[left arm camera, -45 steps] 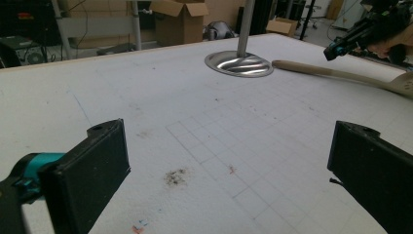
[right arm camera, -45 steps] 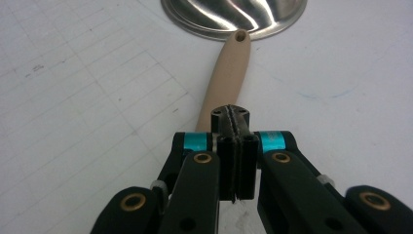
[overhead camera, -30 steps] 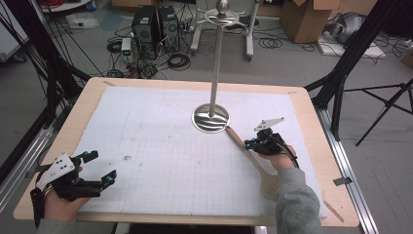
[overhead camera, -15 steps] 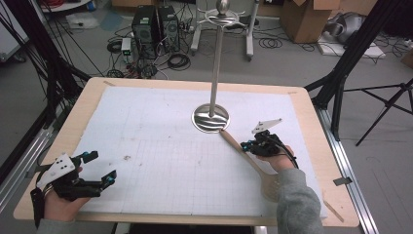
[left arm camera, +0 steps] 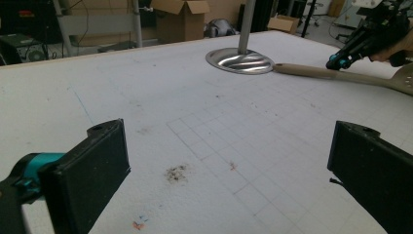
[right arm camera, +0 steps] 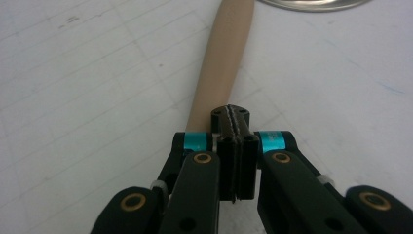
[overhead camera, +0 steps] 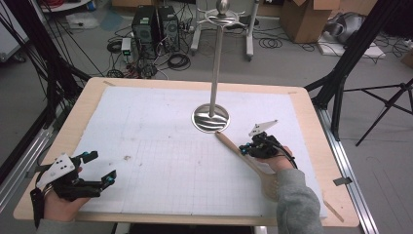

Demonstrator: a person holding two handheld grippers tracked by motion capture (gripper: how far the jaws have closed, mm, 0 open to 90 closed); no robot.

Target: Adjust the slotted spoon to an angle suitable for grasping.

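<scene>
White mat [overhead camera: 160, 146], pale slotted wooden spatula [overhead camera: 248, 161]

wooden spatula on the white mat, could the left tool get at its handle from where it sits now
Probably yes, though it's a long reach. The open left tool sits at the near left corner, and the bare white gridded mat lies between it and the long wooden slotted spatula. The shut right tool rests over mid-handle, leaving the end by the round steel stand base free.

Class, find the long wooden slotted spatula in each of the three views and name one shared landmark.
High view: wooden slotted spatula lies right of centre.
Left gripper view: upper right.
Right gripper view: handle runs up the centre.
Shared landmark: round steel stand base.
</scene>
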